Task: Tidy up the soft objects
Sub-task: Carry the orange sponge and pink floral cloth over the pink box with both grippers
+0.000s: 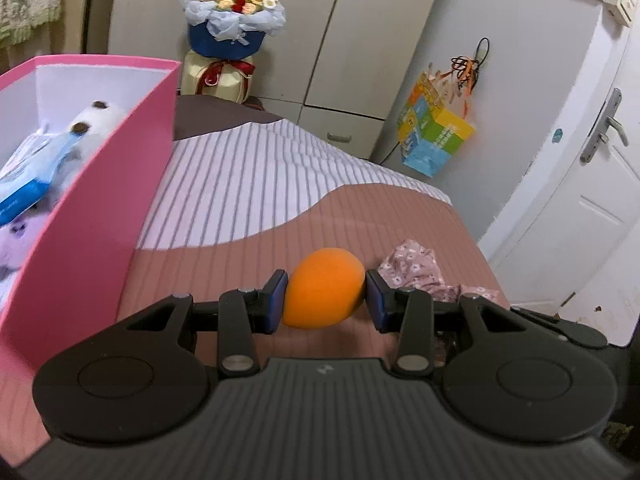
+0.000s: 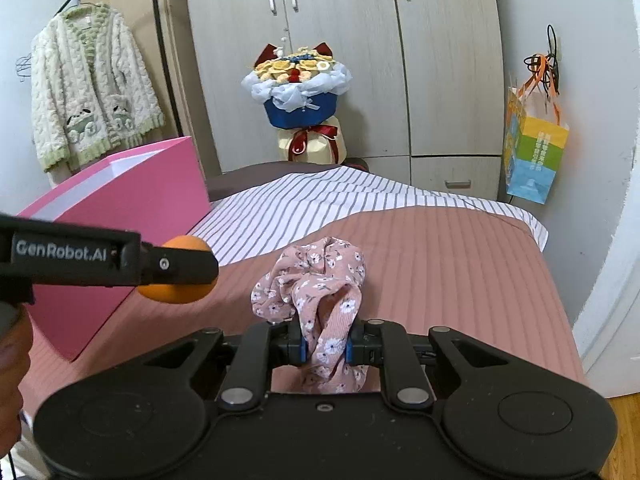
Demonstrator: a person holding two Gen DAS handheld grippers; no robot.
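Note:
My left gripper (image 1: 326,294) is shut on an orange soft sponge egg (image 1: 325,286) and holds it above the bed; the egg also shows in the right wrist view (image 2: 178,270), clamped by the left gripper's fingers (image 2: 176,266). My right gripper (image 2: 324,346) is shut on a pink floral fabric scrunchie (image 2: 316,280), which also shows in the left wrist view (image 1: 416,270). A pink box (image 1: 100,216) stands on the bed to the left, holding a white plush toy (image 1: 96,120), a blue packet (image 1: 28,172) and a purple plush (image 1: 18,236). The box also shows in the right wrist view (image 2: 132,200).
The bed has a pink ribbed cover (image 2: 440,264) and a striped sheet (image 1: 248,176). A flower bouquet (image 2: 298,84) stands at the bed's far end before a wardrobe (image 2: 340,20). A colourful bag (image 2: 532,152) hangs on the right wall. A cardigan (image 2: 88,96) hangs at left. A door (image 1: 592,184) is at right.

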